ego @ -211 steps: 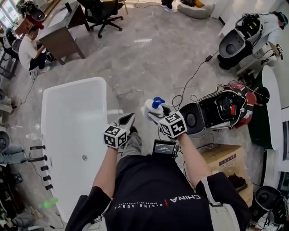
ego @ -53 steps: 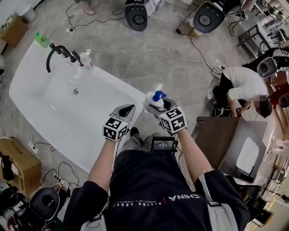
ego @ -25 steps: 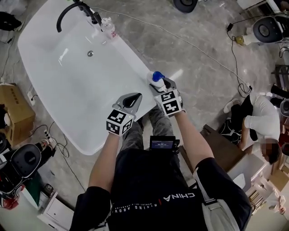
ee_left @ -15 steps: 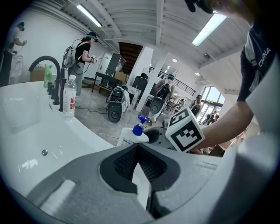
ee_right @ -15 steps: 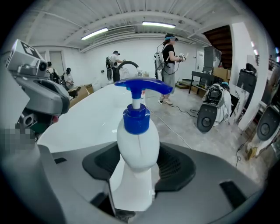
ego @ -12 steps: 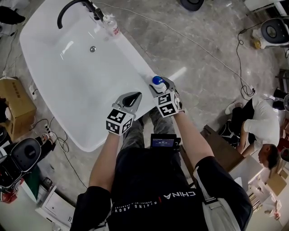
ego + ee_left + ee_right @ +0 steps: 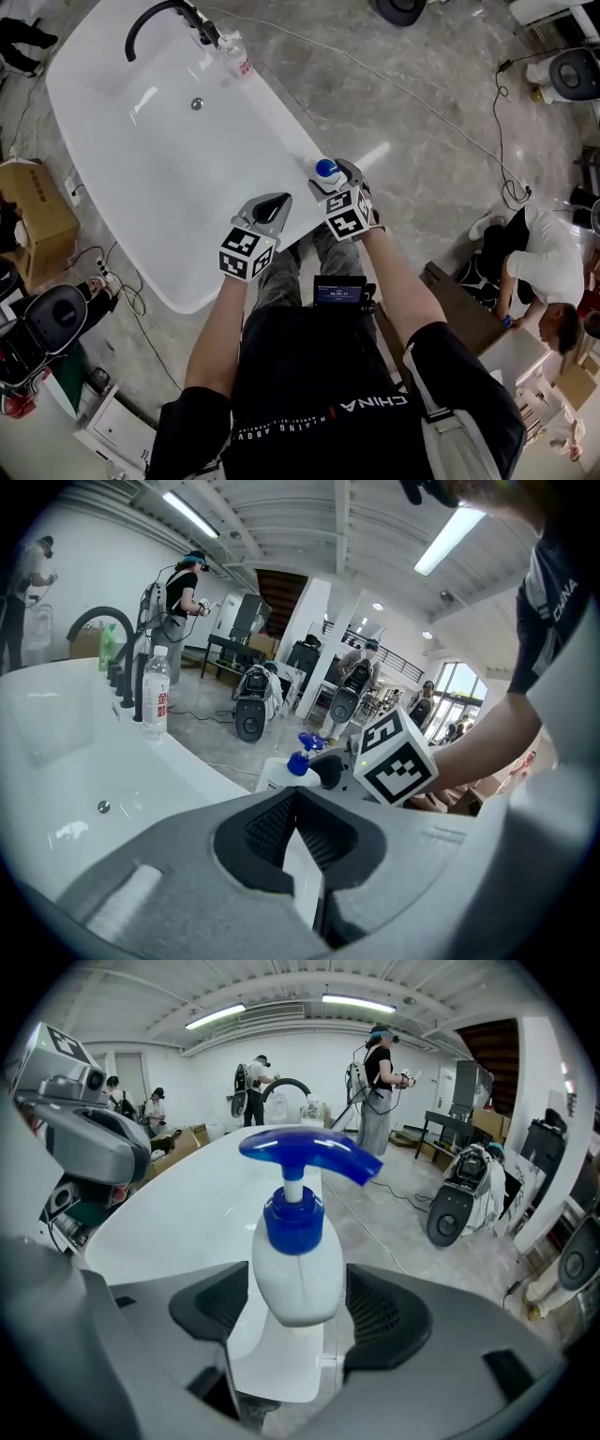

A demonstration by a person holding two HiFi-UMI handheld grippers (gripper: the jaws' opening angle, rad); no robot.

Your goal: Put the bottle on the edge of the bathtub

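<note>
My right tool [image 7: 334, 177] has just been opening, jaws apart around the bottle [image 7: 298, 1274] on the bathtub [image 7: 279, 111] edge; my left tool [image 7: 295, 797] is closed, empty.

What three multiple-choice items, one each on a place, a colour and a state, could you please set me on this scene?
1. Where does the pump bottle stand?
A. on a shelf
B. on the bathtub's rim
C. in a sink

2. What colour is its pump head?
A. blue
B. red
C. green

3. How do the jaws of the right gripper stand?
A. together, with nothing between them
B. clamped on a towel
C. apart, one on either side of the bottle

Answers:
1 B: the head view shows it at the near end of the rim.
2 A: the right gripper view shows the head plainly blue.
3 C: a gap shows between each pad and the bottle, and the jaws have just been opening.
</note>
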